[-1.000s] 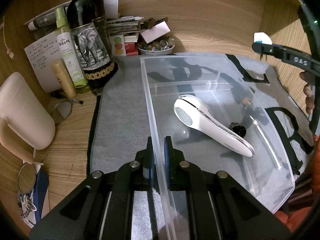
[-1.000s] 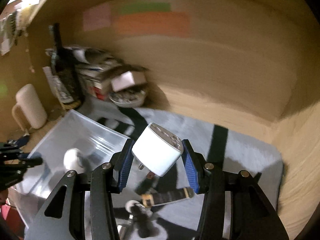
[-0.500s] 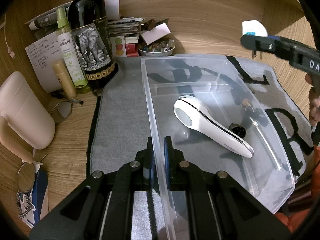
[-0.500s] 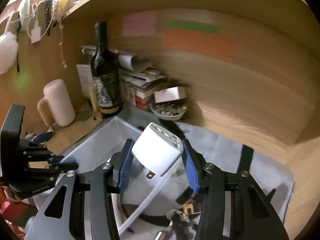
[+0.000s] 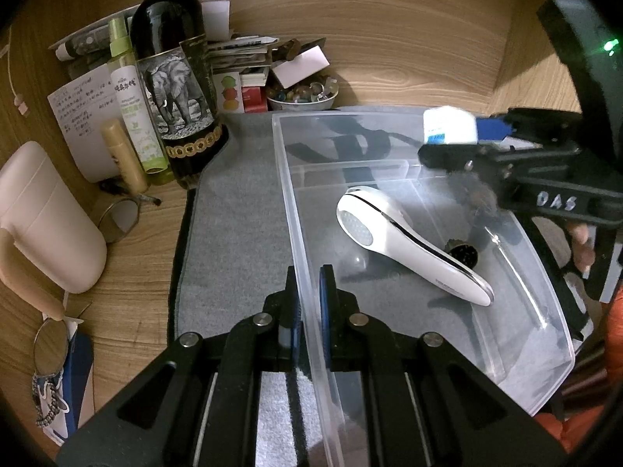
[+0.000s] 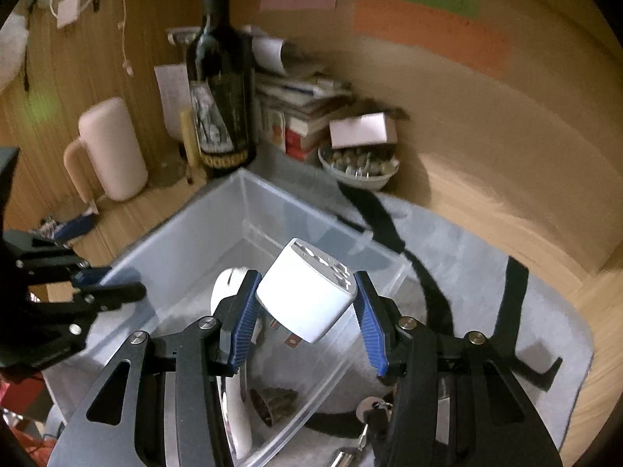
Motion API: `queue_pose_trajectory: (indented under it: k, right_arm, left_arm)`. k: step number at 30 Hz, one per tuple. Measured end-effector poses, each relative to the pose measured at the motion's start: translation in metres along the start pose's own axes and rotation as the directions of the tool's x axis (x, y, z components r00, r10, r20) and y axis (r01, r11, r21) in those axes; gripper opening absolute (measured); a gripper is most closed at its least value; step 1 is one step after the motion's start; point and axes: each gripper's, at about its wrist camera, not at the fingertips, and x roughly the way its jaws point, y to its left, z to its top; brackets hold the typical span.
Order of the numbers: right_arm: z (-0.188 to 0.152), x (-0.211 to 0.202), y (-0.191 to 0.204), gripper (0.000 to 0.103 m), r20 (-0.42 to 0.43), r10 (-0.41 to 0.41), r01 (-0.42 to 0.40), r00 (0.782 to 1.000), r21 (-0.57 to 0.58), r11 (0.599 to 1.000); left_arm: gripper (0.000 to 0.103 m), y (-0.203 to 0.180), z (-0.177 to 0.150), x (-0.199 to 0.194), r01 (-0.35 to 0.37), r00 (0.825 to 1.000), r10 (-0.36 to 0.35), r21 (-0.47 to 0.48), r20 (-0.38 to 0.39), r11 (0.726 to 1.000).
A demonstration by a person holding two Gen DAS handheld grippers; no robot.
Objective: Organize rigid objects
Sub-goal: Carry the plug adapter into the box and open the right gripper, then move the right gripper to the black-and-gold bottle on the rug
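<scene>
Grey mat (image 5: 233, 210) on wooden desk (image 5: 148, 229)

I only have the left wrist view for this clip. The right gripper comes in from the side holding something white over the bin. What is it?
Observer: A white plug adapter; the right wrist view shows socket holes on its top face and metal prongs underneath.
Operator: Is it gripped securely?
Observer: The right gripper has its blue pads pressed on two opposite sides of the adapter, which sits tilted.
Operator: Anything outside the clear bin on the right?
Observer: Yes, a key-like metal item lies on the grey mat just outside the bin wall.
</scene>
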Motion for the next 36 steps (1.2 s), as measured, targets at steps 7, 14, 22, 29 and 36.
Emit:
queue_pose_trajectory:
  k: [7, 14, 22, 29, 36]
  right_arm:
    - [-0.008, 0.018, 0.008, 0.044, -0.077, 0.004, -0.007, 0.997, -0.033, 0.999]
    - [-0.01, 0.02, 0.011, 0.044, -0.097, 0.006, -0.01, 0.995, -0.042, 0.999]
    - [-0.006, 0.0, 0.005, 0.046, -0.046, -0.014, 0.013, 0.999, -0.039, 0.999]
    - [-0.002, -0.04, -0.015, 0.056, 0.052, -0.096, 0.097, 0.994, -0.007, 0.995]
    - [-0.013, -0.061, -0.055, 0.059, 0.053, -0.203, 0.199, 0.978, 0.067, 0.978]
  left_arm:
    - [0.008, 0.0, 0.0, 0.0, 0.005, 1.0, -0.005, 0.001, 0.004, 1.0]
    - [0.008, 0.0, -0.001, 0.0, 0.007, 1.0, -0.007, 0.002, 0.005, 1.0]
    - [0.008, 0.0, -0.001, 0.001, 0.006, 1.0, -0.006, 0.003, 0.005, 1.0]
    - [0.008, 0.0, -0.001, 0.0, 0.007, 1.0, -0.007, 0.001, 0.006, 1.0]
    - [0.008, -0.001, -0.001, 0.001, 0.009, 1.0, -0.009, 0.0, 0.008, 1.0]
